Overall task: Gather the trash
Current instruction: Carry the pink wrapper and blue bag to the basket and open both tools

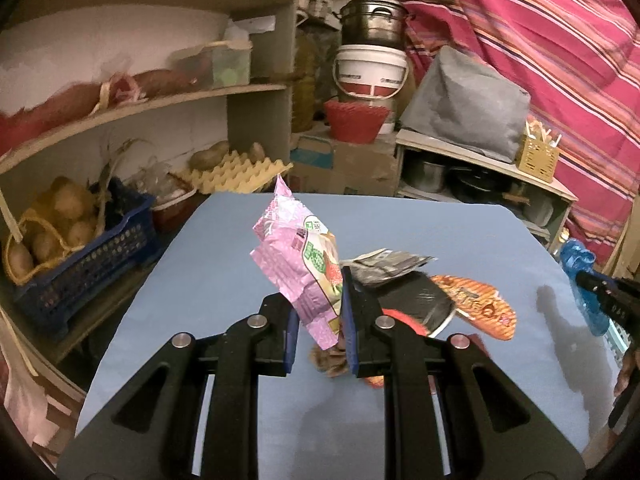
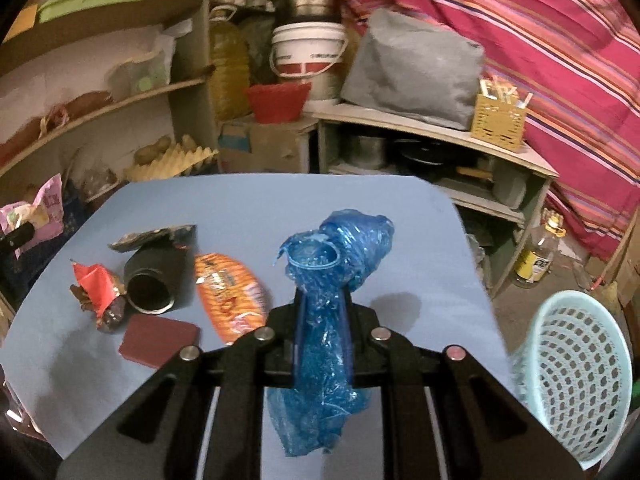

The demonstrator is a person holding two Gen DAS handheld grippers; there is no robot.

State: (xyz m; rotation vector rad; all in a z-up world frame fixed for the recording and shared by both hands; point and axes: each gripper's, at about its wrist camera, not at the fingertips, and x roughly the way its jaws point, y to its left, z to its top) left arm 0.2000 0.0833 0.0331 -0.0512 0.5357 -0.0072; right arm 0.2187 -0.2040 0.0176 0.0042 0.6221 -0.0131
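Left-wrist view, left to right:
- Blue crate (image 1: 86, 276) of potatoes on the low shelf, at far left.
- Yellow egg tray (image 1: 240, 174) with 2 potatoes, behind the table's far-left corner.
- Blue table (image 1: 200, 280), filling the middle.
- Left gripper (image 1: 318, 334): clamped on a pink snack wrapper (image 1: 296, 268), held upright above the table, its crumpled top leaning left.
- Silver wrapper (image 1: 386, 266) flat on the table, just right of the pink one; black cylinder (image 1: 416, 304) on its side beneath it; orange wrapper (image 1: 480, 306) touching the cylinder's right side.
- Right gripper, seen at the far right edge with blue plastic in it.

Right-wrist view, left to right:
- Pink snack wrapper again at the left edge, off the table surface.
- Red-and-brown crumpled wrapper (image 2: 98, 296) near the table's left side, touching the black cylinder's open mouth.
- Dark red flat pad (image 2: 160, 340) just in front of the cylinder.
- Silver wrapper behind the cylinder; orange wrapper to its right, partly hidden by the gripper.
- Right gripper (image 2: 322, 320): pressed onto a blue plastic bag (image 2: 324, 364), bunched between the pads, bulging above the fingertips and hanging below them, clear of the table.
- Plastic bottle (image 2: 538, 252) with a yellow label on the floor, past the table's right edge.
- Pale blue perforated basket (image 2: 576, 376) at lower right, beside the table, its opening tilted toward the camera; inside not visible enough to tell contents.
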